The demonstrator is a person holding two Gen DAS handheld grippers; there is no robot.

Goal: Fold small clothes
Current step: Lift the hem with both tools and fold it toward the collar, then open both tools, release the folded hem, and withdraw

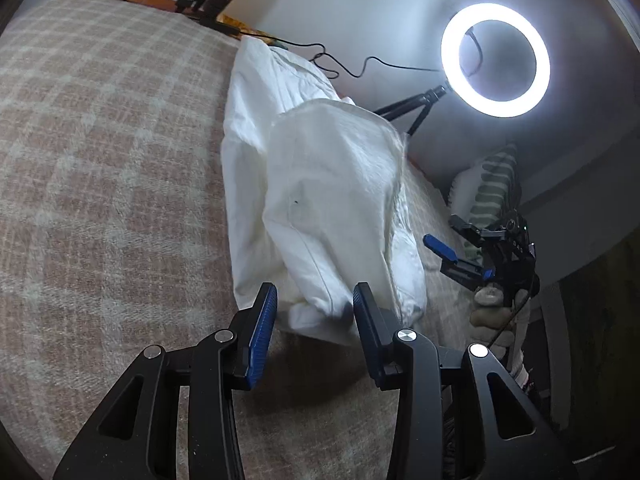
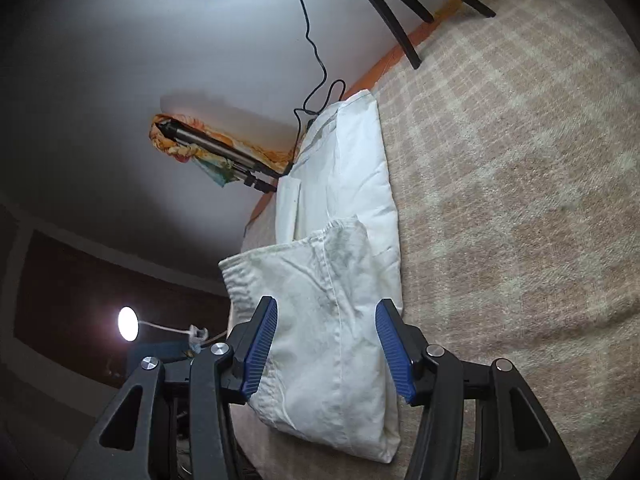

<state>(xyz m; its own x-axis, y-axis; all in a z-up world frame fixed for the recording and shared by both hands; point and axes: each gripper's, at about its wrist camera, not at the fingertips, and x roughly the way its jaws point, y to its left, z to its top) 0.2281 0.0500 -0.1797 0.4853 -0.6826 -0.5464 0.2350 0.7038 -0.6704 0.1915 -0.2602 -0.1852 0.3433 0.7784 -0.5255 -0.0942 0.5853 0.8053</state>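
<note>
A checked beige blanket (image 1: 100, 160) covers the bed, and on it, along the edge near the wall, lies the white garment (image 1: 320, 200), a small cotton-looking piece with a seam down it, already doubled so that one half rests over the other in a long band. It looks light, limp and a little puffy at the fold, so it should lift with no effort but sag and slide open if held by one layer only; the safest hold is probably at the corners of the near end, pinching all layers together at the hem. The left gripper (image 1: 316, 308) has its jaws apart just at the garment's near end, pressing nothing. The right gripper (image 2: 326, 336) also stands parted, straddling the cloth without clamping it.
</note>
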